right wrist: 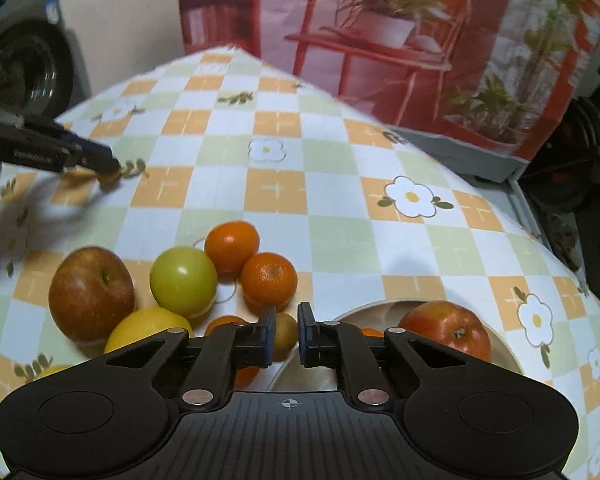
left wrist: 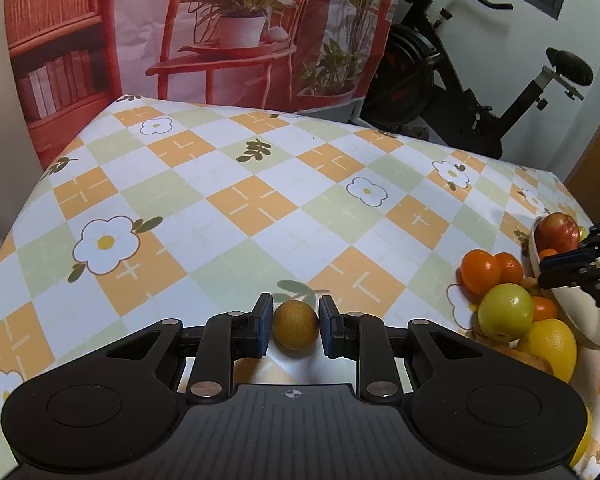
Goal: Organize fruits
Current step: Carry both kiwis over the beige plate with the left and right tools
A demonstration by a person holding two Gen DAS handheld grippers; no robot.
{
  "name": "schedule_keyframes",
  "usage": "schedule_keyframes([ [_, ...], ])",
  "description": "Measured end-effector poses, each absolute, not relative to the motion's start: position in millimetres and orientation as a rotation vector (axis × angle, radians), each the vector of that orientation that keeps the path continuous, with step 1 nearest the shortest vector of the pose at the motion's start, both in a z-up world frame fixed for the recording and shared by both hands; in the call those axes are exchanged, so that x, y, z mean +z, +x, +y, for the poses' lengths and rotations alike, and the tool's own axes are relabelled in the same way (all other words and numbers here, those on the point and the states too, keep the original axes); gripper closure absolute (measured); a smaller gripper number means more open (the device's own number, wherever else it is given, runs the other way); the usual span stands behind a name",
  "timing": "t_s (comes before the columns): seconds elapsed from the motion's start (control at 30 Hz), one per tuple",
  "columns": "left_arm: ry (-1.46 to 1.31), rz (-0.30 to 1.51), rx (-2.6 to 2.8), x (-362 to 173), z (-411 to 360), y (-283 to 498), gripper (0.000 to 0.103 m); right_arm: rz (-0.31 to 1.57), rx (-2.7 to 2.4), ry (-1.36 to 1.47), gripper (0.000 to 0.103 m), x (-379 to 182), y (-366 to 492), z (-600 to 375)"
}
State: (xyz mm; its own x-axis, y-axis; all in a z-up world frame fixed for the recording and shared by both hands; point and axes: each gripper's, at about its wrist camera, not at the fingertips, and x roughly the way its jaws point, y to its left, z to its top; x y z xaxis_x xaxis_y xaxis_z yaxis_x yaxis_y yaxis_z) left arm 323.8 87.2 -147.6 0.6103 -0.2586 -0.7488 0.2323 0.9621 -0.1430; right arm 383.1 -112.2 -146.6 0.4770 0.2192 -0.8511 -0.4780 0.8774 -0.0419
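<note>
While clamped on a brown fruit (left wrist: 295,329), left gripper (left wrist: 295,326) clear of the fruit pile (left wrist: 508,300); right gripper (right wrist: 287,334) shut, empty, above the bowl (right wrist: 380,308).

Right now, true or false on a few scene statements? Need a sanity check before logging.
1. The left claw is shut on a small brown round fruit. True.
2. The green apple sits in the white bowl. False: it lies on the tablecloth, next to the tangerines.
3. A red apple lies in the white bowl. True.
4. The table is bare wood. False: a checked orange, green and white tablecloth with flowers covers it.
5. Another red apple lies outside the bowl, on the cloth. True.
</note>
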Motion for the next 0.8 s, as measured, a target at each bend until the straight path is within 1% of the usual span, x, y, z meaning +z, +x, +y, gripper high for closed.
schedule_keyframes([
  [0.2, -0.037, 0.853, -0.3, -146.6, 87.5, 313.7, 0.077, 1.032, 0.464, -0.356, 0.091, -148.2, 384.2, -107.6],
  [0.5, -0.037, 0.845, -0.304, -146.2, 87.7, 312.9, 0.077, 1.046, 0.476, -0.368, 0.089, -151.4, 386.7, -103.7],
  [0.8, -0.016, 0.869, -0.311, -151.9, 86.2, 310.0, 0.076, 1.05, 0.481, -0.368, 0.084, -155.0, 393.1, -102.9],
])
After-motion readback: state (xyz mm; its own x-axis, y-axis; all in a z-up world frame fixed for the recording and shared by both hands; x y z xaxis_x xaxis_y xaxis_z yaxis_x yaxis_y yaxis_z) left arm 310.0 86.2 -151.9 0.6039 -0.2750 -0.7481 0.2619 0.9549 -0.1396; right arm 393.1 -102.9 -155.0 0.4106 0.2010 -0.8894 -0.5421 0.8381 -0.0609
